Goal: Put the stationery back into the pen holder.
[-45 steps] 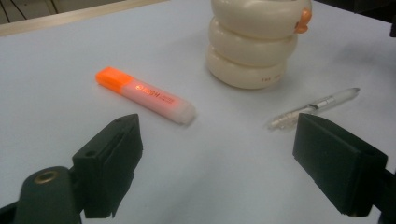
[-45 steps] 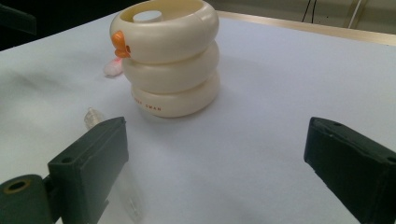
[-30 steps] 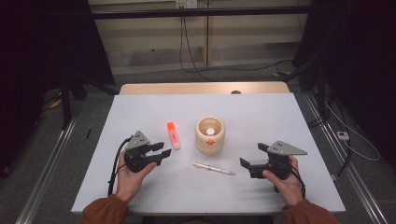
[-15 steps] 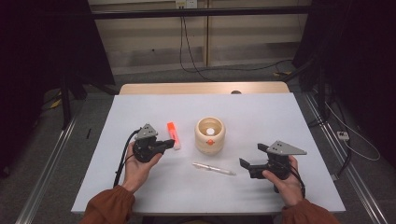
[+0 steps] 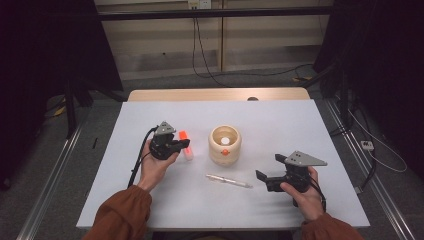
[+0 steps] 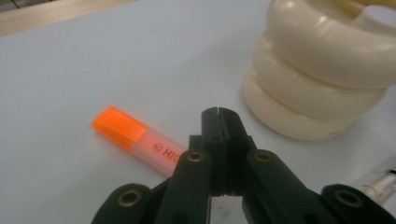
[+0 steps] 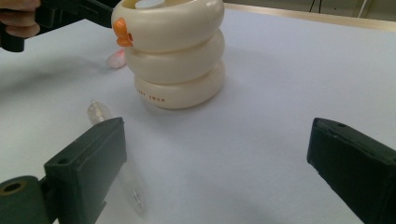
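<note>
An orange-capped highlighter [image 5: 183,135] [image 6: 135,135] lies on the white table [image 5: 300,125], left of a cream ringed duck-shaped holder [image 5: 225,145] [image 6: 317,70] [image 7: 173,51]. My left gripper [image 5: 186,144] [image 6: 218,112] hovers just over the highlighter's clear body. Its jaws are pressed together with nothing between them. A clear pen [image 5: 229,181] [image 7: 100,114] lies in front of the holder. My right gripper [image 5: 269,167] [image 7: 219,135] rests right of the pen, open and empty, pointing at the holder.
The holder has an orange beak [image 7: 120,32] and a white object inside its top [image 5: 226,140]. Bare table surface surrounds the objects. A wooden strip [image 5: 215,95] runs along the far edge, with dark frames and cables beyond.
The left hand has moved forward and to the right, bringing its gripper over the highlighter, and its jaws have closed. The right hand has stayed still.
</note>
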